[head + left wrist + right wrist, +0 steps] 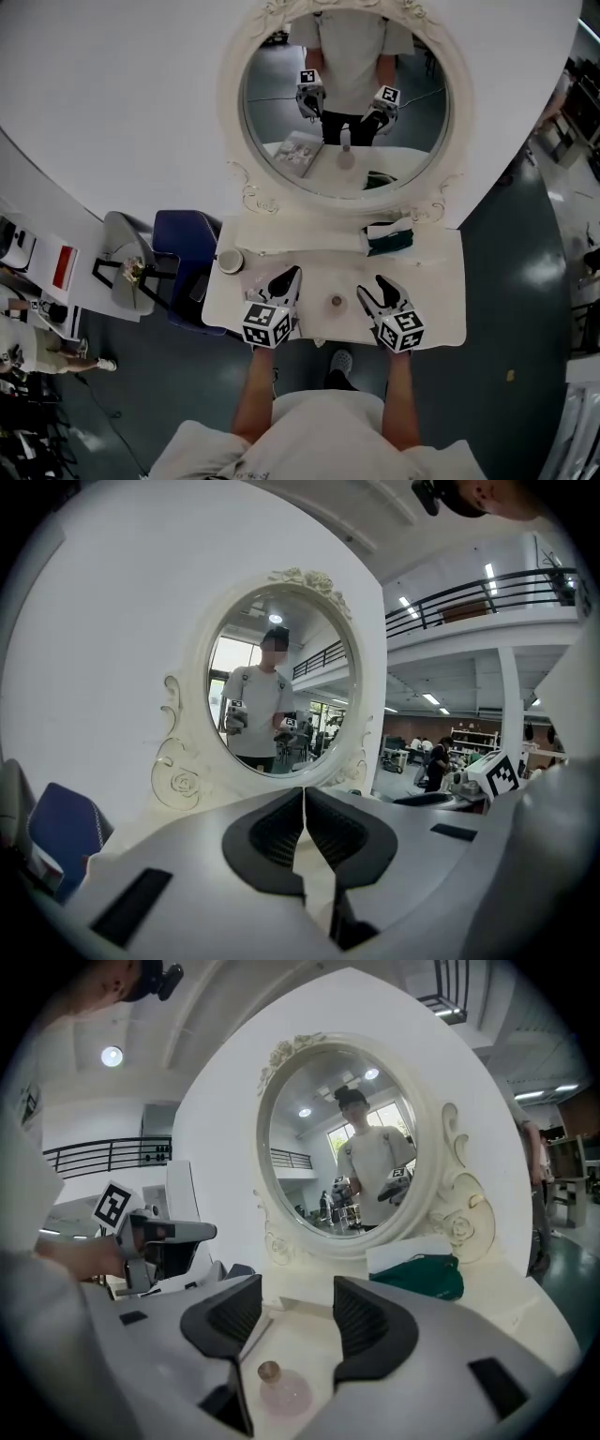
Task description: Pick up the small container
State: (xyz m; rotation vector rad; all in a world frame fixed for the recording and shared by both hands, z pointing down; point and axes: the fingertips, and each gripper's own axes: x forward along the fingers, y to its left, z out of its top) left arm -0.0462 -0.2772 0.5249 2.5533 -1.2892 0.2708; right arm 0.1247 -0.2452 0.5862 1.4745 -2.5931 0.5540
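Note:
The small container (336, 302), a squat pinkish bottle with a brown cap, stands on the white vanity table (431, 291) near its front edge. In the right gripper view the small container (279, 1389) sits low between the jaws, untouched by either pad. My right gripper (371, 286) is just right of it, jaws open (298, 1312). Left of the bottle, my left gripper (292, 274) hovers with its jaws shut on nothing (304, 803).
An oval mirror (347, 103) in an ornate white frame stands at the table's back. A green-and-white box (389, 239) lies at the back right, a round white jar (230, 261) at the back left corner. A blue chair (183, 248) stands left of the table.

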